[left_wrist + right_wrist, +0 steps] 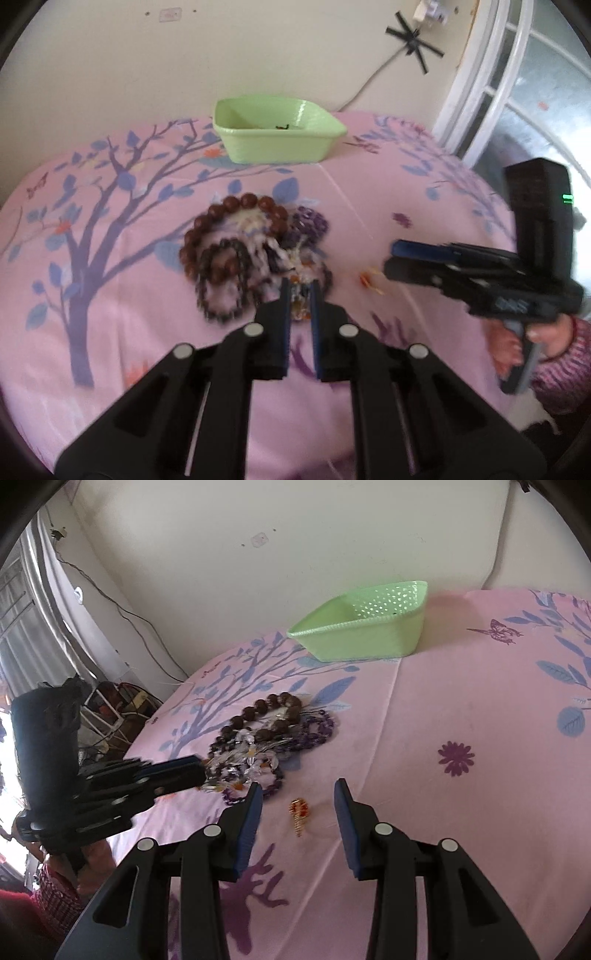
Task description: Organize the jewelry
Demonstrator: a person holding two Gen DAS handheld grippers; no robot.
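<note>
A pile of bead bracelets [255, 251] lies on the pink floral cloth: a brown wooden one [236, 210], purple [308, 225], dark and clear ones. It also shows in the right wrist view [266, 738]. My left gripper [299, 291] has its jaws narrowly apart around a clear and orange beaded piece [299, 306] at the pile's near edge. A small gold and red earring [298, 812] lies apart from the pile. My right gripper [298, 794] is open, its jaws on either side of the earring, just above the cloth.
A light green perforated basket [280, 129] stands at the back of the table near the wall, with a small dark item inside. It also shows in the right wrist view [365, 635]. A window and cables are at the side.
</note>
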